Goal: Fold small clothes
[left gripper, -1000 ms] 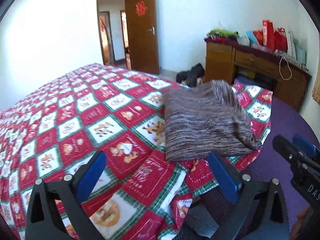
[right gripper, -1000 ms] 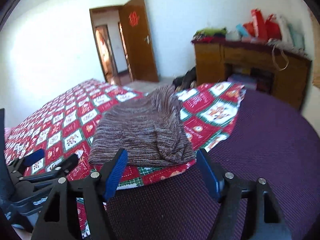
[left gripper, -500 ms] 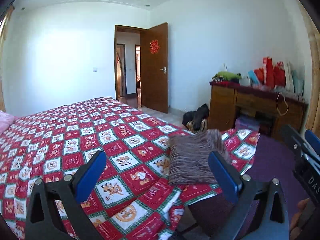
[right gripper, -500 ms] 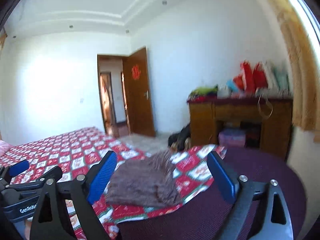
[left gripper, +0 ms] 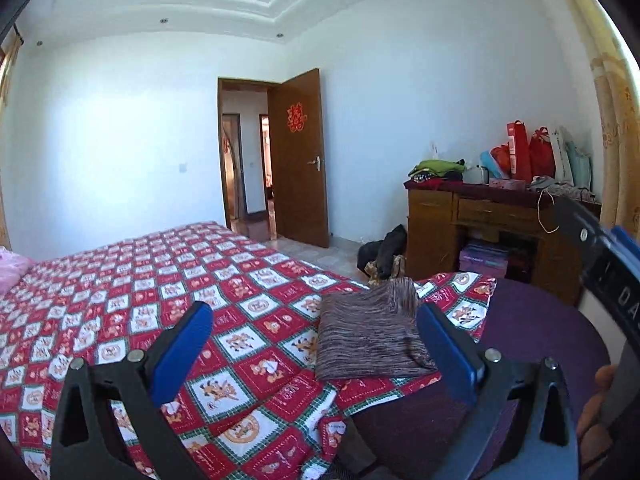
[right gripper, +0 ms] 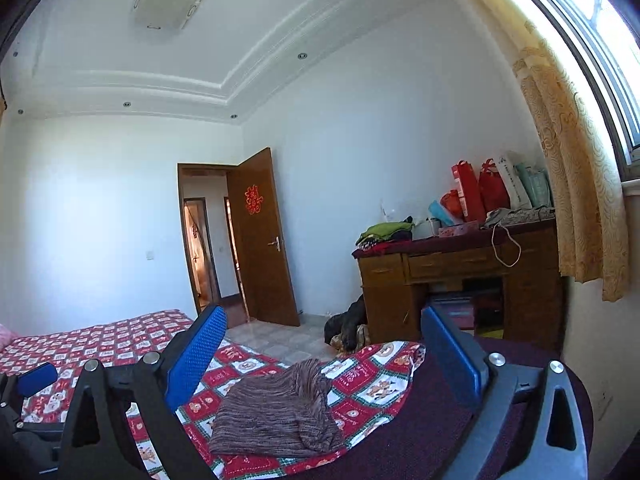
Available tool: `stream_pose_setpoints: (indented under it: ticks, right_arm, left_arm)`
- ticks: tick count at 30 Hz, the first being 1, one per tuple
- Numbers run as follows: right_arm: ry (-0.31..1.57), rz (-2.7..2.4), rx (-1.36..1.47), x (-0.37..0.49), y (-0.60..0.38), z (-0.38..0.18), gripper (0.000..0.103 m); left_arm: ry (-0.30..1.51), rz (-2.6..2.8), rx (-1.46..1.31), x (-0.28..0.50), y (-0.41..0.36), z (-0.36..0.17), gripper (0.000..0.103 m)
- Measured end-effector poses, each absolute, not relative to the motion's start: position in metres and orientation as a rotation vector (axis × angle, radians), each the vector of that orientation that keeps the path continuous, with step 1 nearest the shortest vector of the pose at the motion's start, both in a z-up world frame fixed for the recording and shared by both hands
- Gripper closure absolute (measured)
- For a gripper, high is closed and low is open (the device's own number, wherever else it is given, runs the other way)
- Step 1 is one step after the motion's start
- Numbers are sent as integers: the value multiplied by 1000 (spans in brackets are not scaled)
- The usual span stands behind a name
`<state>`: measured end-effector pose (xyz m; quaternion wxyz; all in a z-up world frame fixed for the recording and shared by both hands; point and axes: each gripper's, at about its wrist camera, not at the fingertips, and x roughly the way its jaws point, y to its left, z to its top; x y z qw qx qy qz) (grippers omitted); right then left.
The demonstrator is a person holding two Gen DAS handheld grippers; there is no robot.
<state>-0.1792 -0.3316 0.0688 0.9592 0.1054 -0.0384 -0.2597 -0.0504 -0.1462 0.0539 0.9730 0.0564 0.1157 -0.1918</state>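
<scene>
A folded brown knit garment lies flat near the corner of a red patterned bedspread. My left gripper is open, raised above and short of the garment, touching nothing. In the right wrist view the same garment sits low between and beyond the fingers. My right gripper points level over it, its jaws still opening with nothing between them. The right gripper's body shows at the left wrist view's right edge, and one blue pad of the left gripper shows at the right wrist view's left edge.
The bedspread corner overlaps a purple fabric surface. A wooden desk stacked with bags and clothes stands by the far wall, with a dark heap on the floor beside it. A brown door stands ajar. Curtains hang at right.
Both grippers have risen and tipped upward, drawing back from the garment, which now looks smaller and lower. The right jaws have spread wider. The garment has stayed where it lay.
</scene>
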Motion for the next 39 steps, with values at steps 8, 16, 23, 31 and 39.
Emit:
stream_pose_setpoints:
  ticks: [8, 16, 23, 31, 39]
  right_arm:
    - [-76, -525, 191, -178, -325, 69, 4]
    - [-67, -521, 190, -177, -326, 68, 4]
    - [-60, -521, 192, -176, -326, 67, 4]
    - [-58, -521, 194, -177, -325, 67, 4]
    - [-54, -519, 201, -177, -328, 68, 3]
  left_arm:
    - [243, -387, 120, -50, -148, 52, 0]
    - [245, -386, 132, -53, -151, 51, 0]
    - [253, -389, 140, -54, -153, 50, 0]
    - [252, -390, 138, -54, -153, 50, 0]
    - [254, -389, 138, -54, -153, 50, 0]
